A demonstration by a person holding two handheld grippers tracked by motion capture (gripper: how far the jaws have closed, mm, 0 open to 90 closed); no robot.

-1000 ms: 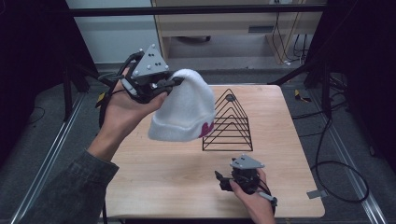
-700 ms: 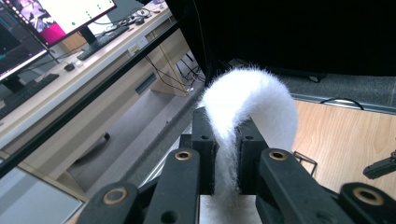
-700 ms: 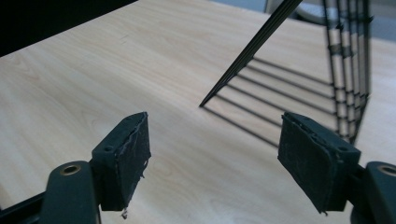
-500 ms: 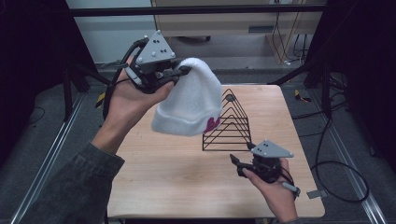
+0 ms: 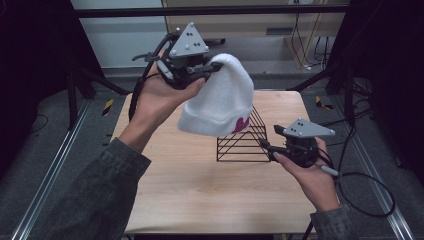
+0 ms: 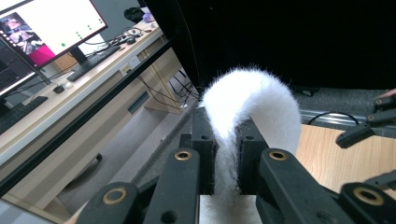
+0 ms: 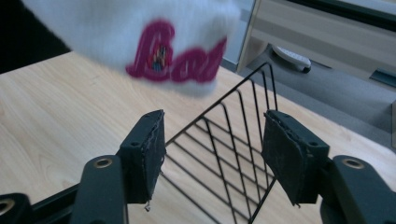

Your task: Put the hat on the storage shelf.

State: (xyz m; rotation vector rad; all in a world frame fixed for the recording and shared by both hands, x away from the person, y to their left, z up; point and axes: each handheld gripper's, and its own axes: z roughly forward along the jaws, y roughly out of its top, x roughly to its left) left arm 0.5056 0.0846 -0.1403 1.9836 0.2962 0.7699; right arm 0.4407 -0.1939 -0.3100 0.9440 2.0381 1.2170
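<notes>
A pale wooden table (image 5: 200, 190) stands on a grey floor. Nearest, the right gripper (image 5: 267, 148) hovers with nothing between its jaws, which have just been closing partway — its own view looks through them at the black wire pyramid rack (image 7: 233, 154) and at magenta lettering blurred in the high view. Farther back, the left gripper (image 5: 212, 70) is clamped tight on the crown of the fluffy white knit beanie (image 5: 220, 102), which hangs above the rack.
</notes>
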